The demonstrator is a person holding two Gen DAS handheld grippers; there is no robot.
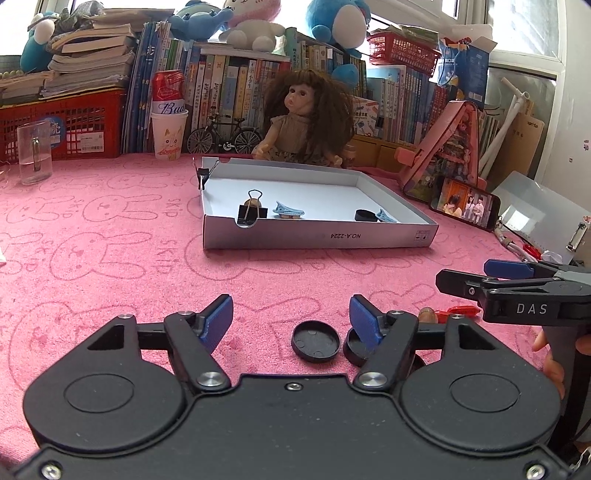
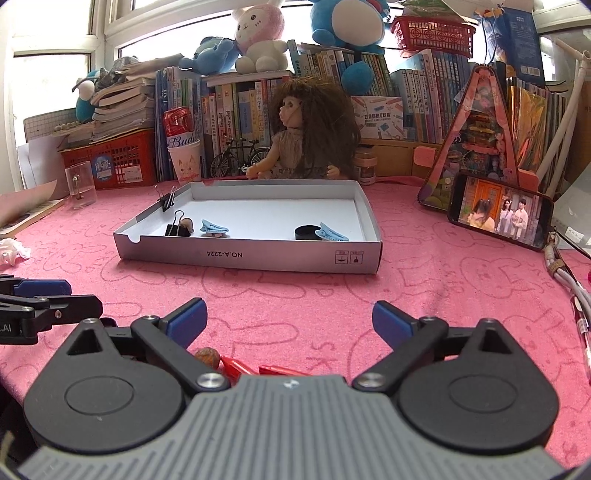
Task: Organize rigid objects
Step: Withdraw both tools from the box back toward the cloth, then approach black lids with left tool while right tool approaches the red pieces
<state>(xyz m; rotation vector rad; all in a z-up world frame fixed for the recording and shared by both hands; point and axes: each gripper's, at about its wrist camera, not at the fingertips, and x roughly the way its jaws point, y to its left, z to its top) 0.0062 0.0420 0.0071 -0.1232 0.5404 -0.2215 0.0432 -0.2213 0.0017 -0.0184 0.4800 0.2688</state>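
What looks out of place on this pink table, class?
Two black caps, a nut and red clips lie loose on the cloth, while similar items already sit inside the grey box.

Daylight from far windows (image 2: pixel 110 22), blown out to white in both views. Pink cloth (image 1: pixel 110 229) evenly lit; shadows soft and faint. White tray floor (image 2: pixel 266 214) bright, with slight glare. Strong fisheye bending: books (image 1: pixel 229 85) bow, corners vignette to black. Mid-scene sharp; near gripper bodies slightly soft. Phone screen (image 2: pixel 498 218) glowing and readable. No motion blur seen.
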